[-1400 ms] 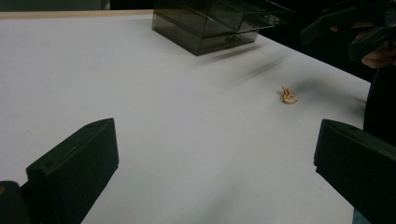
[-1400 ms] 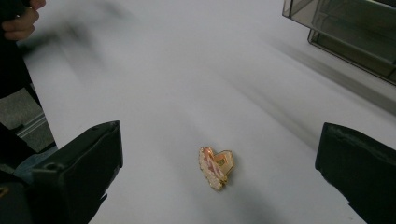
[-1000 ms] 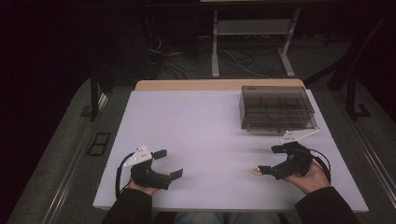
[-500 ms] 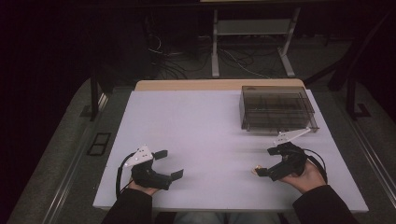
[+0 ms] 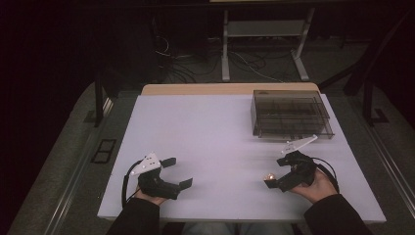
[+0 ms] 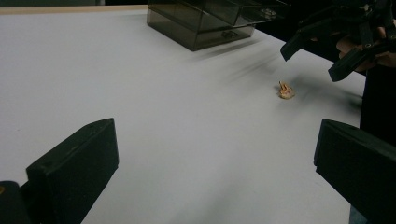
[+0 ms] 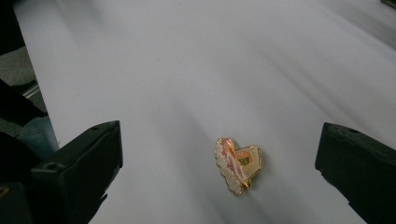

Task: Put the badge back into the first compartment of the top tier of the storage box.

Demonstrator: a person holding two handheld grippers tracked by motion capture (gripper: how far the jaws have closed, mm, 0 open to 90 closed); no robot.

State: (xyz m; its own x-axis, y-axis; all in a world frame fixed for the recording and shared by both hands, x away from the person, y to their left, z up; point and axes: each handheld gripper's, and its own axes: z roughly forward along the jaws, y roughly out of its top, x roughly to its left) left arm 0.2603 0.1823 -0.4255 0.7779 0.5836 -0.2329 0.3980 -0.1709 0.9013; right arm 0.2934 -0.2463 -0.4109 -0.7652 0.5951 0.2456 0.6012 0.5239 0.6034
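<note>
Right hand-held gripper [image 5: 275, 173] wide open, empty, jaws flanking small gold-and-pink pin [image 7: 238, 164] flat on white counter [image 5: 215, 142] (pin detail tiny, unclear in high view). Left hand-held gripper [image 5: 177, 172] wide open, empty, well apart. Smoked box [image 5: 290, 113] contents hard to read.

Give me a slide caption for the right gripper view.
Open right gripper poised over a small gold pin lying on the white table.
</note>
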